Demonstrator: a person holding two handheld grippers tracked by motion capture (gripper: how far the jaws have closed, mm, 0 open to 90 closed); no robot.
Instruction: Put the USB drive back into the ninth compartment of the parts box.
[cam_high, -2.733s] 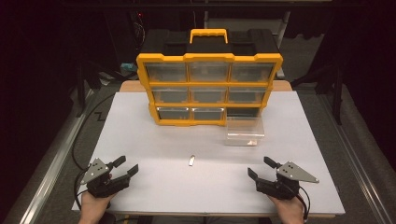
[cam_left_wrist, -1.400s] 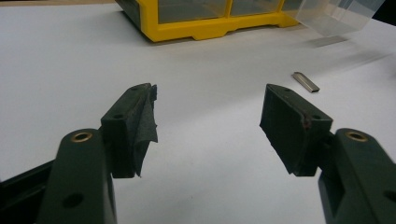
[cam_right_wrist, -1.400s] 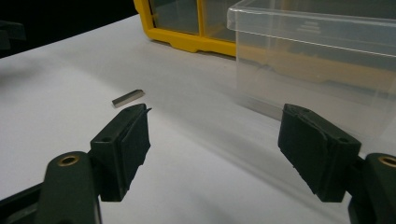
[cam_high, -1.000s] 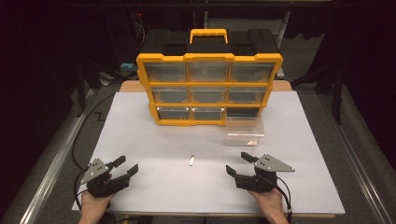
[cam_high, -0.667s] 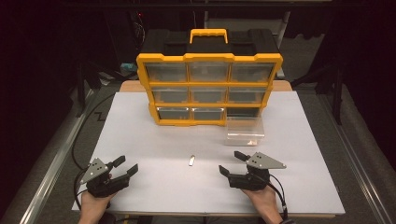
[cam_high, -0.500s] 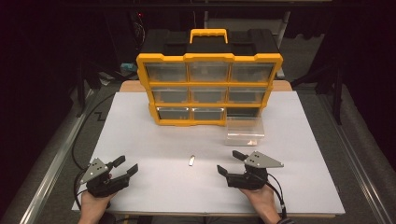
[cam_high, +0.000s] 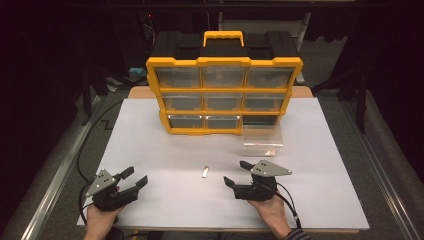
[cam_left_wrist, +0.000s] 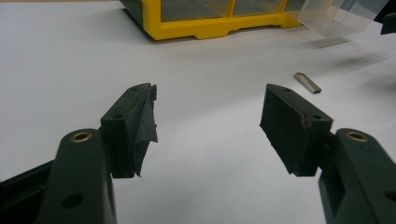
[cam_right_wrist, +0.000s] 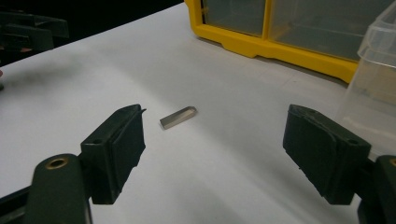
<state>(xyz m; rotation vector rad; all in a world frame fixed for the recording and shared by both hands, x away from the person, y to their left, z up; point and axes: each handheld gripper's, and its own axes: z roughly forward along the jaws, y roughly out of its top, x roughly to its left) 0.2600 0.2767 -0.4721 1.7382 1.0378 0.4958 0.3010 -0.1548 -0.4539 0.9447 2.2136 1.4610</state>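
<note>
The left gripper (cam_high: 131, 180) rests at the table's near left, jaws spread and empty. The small metal piece (cam_high: 204, 172) lies flat mid-table: likely light, stiff and slick, so best pinched across its narrow sides. Just right of it, the right gripper (cam_high: 238, 172) hovers, jaws wide apart.

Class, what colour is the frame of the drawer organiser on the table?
Yellow, seen best in the high view: drawer organiser.

metal piece (cam_high: 204, 171) before organizer (cam_high: 223, 82), clear drawer (cam_high: 262, 140) right
</note>
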